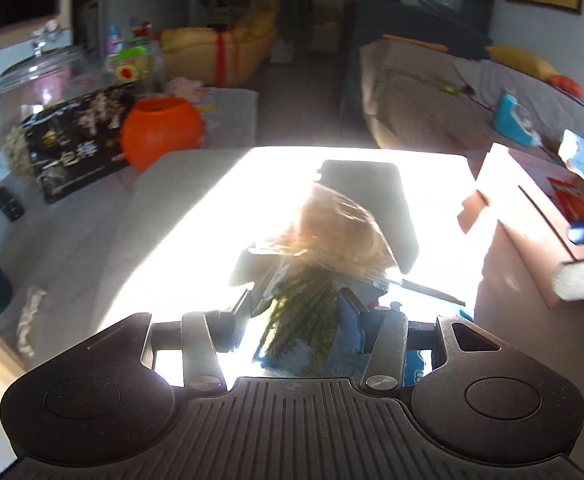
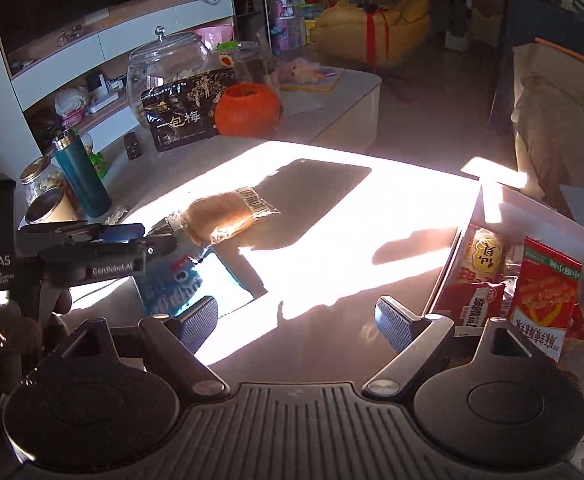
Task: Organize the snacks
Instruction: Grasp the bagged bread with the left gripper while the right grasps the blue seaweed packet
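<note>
My left gripper [image 1: 293,312] is shut on the crimped end of a clear-wrapped brown bread snack [image 1: 335,228] and holds it above the sunlit table. The same snack [image 2: 222,216] and the left gripper [image 2: 160,240] show at the left of the right wrist view. A blue snack packet [image 2: 172,280] lies on the table under the left gripper. My right gripper [image 2: 297,320] is open and empty, low over the table beside the cardboard box [image 2: 491,200]. The box holds several red snack packs [image 2: 545,292].
A black plum bag [image 2: 184,114], an orange pumpkin bowl [image 2: 248,110] and a glass jar [image 2: 168,64] stand at the table's far left. A teal flask [image 2: 82,172] and small jars stand at the left edge. A sofa [image 1: 431,96] lies beyond the table.
</note>
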